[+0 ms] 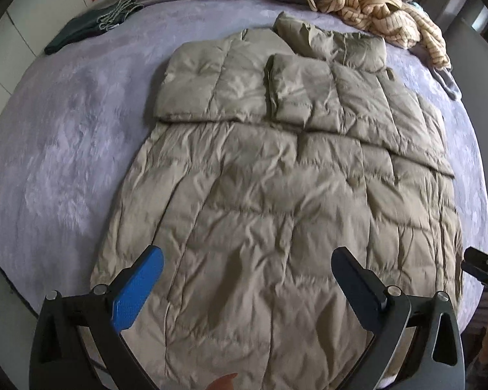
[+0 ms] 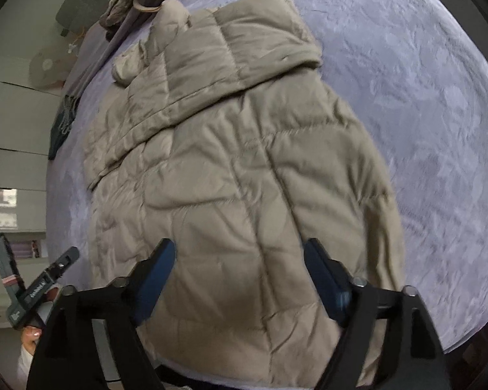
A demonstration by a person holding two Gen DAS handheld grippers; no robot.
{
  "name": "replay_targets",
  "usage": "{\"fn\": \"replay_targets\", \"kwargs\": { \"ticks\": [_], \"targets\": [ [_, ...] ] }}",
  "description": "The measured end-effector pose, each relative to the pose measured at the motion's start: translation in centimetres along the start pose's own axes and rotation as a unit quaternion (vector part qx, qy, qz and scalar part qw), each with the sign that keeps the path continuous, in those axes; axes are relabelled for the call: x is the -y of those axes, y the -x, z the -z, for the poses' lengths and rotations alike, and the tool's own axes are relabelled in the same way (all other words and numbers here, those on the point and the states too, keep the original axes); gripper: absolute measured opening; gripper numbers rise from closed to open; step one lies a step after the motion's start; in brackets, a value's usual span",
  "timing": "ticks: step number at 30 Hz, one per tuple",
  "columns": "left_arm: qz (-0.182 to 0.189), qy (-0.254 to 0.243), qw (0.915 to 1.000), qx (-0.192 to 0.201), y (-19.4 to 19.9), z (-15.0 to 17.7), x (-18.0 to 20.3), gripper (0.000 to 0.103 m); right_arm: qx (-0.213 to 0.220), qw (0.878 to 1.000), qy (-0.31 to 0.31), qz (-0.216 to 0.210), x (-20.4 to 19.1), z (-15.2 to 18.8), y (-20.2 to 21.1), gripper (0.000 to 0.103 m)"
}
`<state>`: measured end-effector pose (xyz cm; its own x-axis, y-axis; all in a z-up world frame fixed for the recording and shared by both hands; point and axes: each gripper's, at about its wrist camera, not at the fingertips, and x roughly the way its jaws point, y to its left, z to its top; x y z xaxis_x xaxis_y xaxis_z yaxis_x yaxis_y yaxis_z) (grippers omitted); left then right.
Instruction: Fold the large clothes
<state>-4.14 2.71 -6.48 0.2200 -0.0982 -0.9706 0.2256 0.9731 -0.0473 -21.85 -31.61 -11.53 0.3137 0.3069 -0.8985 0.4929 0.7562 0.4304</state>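
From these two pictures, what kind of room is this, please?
Most likely a bedroom at home. A padded coat lies spread on a bed with a soft purple blanket, other clothes are piled at its far edge, and pale cupboard doors stand beside it.

Lilac blanket (image 1: 65, 149); striped cream garment (image 1: 374, 6); dark item, perhaps scarf (image 1: 91, 29).
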Motion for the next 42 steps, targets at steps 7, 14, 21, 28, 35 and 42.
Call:
{"fn": "replay_targets", "kwargs": {
  "ticks": [7,14,21,28,35,42],
  "targets": [
    [0.008,-0.009,0.9999,-0.011,0.0,2.5,-1.3,0.103,0.003,1.0,0.001,-0.007,-1.3,3.3,-0.6,0.084],
    [0.007,-0.006,0.9996,-0.026,-0.3,6.6,-4.1,0.103,0.009,0.999,-0.029,-0.011,-1.8,8.3,-1.3,0.085],
    [0.011,-0.012,0.9993,-0.033,-0.2,9.2,-6.5,0.103,0.045,0.996,-0.075,-0.018,-1.0,12.3,-0.6,0.085],
    [0.075,0.002,0.9963,-0.042,-0.1,11.5,-8.7,0.103,0.057,0.991,-0.119,-0.024,0.9,15.1,-0.2,0.085],
    [0.173,0.076,0.979,-0.075,-1.3,14.2,-13.3,0.103,0.047,0.976,-0.207,-0.046,4.3,17.2,-0.9,0.085],
    [0.236,0.138,0.9551,-0.114,-4.7,14.6,-14.6,0.103,0.059,0.958,-0.267,-0.092,5.5,16.8,-2.8,0.085]
  ]
}}
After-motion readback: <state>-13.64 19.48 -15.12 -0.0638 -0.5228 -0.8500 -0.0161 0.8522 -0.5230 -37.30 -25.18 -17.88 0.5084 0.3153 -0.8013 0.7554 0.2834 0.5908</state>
